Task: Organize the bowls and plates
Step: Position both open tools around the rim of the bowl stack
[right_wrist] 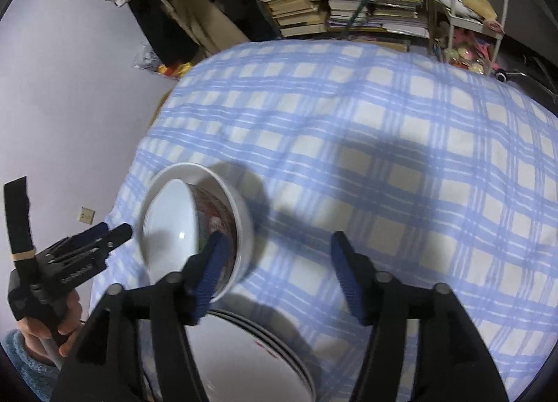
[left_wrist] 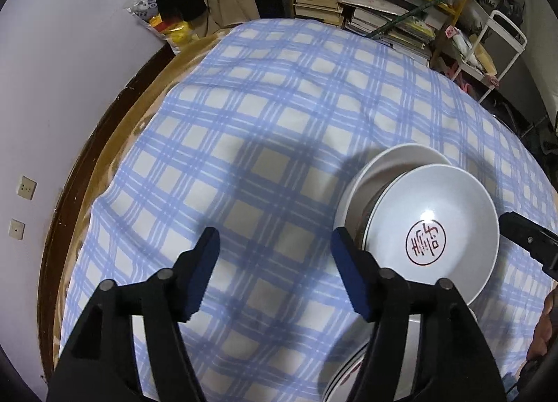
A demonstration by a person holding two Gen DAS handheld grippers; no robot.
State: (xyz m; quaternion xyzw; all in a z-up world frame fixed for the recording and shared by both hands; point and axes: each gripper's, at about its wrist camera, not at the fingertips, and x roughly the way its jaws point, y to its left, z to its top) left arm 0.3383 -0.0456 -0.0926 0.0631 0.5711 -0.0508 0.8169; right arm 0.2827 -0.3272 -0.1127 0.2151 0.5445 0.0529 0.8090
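Note:
A white bowl with a red seal mark (left_wrist: 432,227) lies tilted inside a larger white bowl (left_wrist: 390,164) on the blue checked cloth. In the right wrist view the same pair shows as the inner bowl (right_wrist: 174,217) leaning in the patterned outer bowl (right_wrist: 240,213). A stack of white plates (right_wrist: 251,360) lies just in front of it; its edge shows in the left wrist view (left_wrist: 345,377). My left gripper (left_wrist: 273,273) is open and empty, left of the bowls. My right gripper (right_wrist: 279,273) is open and empty, right of the bowls.
The table's brown edge (left_wrist: 104,143) runs along the left by a pale wall. Shelves with stacked books (left_wrist: 366,7) and a white cart (right_wrist: 477,0) stand behind the table. The left gripper also shows in the right wrist view (right_wrist: 115,231).

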